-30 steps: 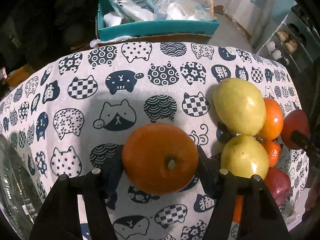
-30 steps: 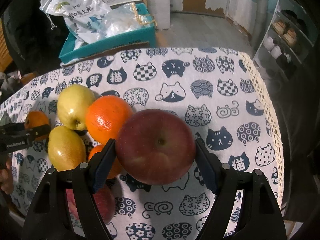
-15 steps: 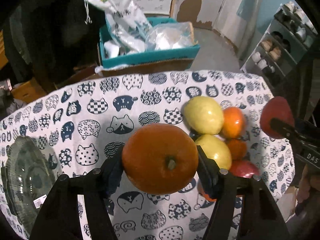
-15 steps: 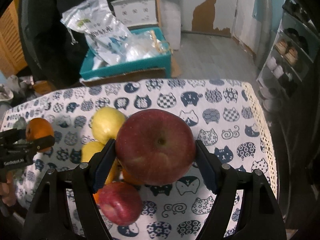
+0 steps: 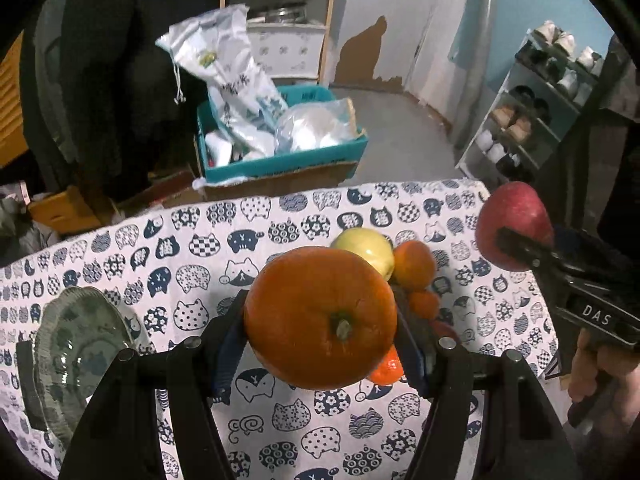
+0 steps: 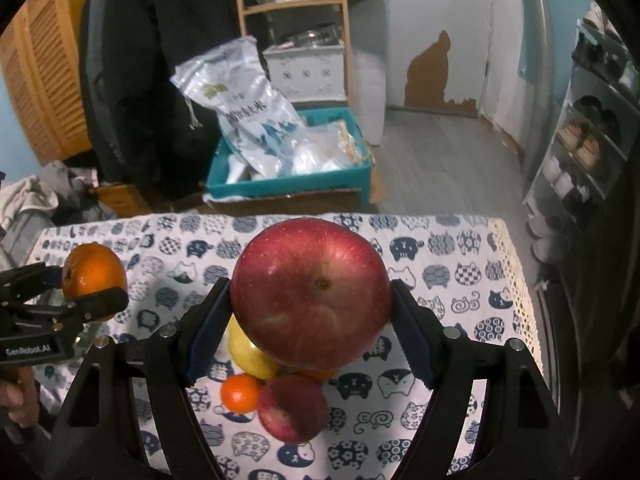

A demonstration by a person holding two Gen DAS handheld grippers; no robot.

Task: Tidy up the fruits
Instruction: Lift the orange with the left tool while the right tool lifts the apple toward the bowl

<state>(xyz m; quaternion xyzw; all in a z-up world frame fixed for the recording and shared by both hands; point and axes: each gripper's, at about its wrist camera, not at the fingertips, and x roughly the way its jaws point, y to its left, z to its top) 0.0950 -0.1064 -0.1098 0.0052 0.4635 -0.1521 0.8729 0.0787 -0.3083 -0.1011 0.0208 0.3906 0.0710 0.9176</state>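
A: What does each tool hold above the cat-print tablecloth (image 5: 280, 224)?

B: The left gripper (image 5: 320, 320) is clamped on a large orange (image 5: 320, 316), stem end toward the lens. The right gripper (image 6: 311, 300) is clamped on a red apple (image 6: 311, 292). Both fruits hang clear of the cloth.

A: And on the cloth itself?

B: A cluster lies below the apple: a second red apple (image 6: 292, 408), a small mandarin (image 6: 240, 393), a yellow pear (image 6: 250, 354). A glass plate (image 5: 76, 356) rests at the cloth's left edge.

A: Beyond the cloth?

B: A teal box (image 6: 288, 186) with plastic bags stands on the floor, with a shoe rack (image 5: 532, 112) to its right.
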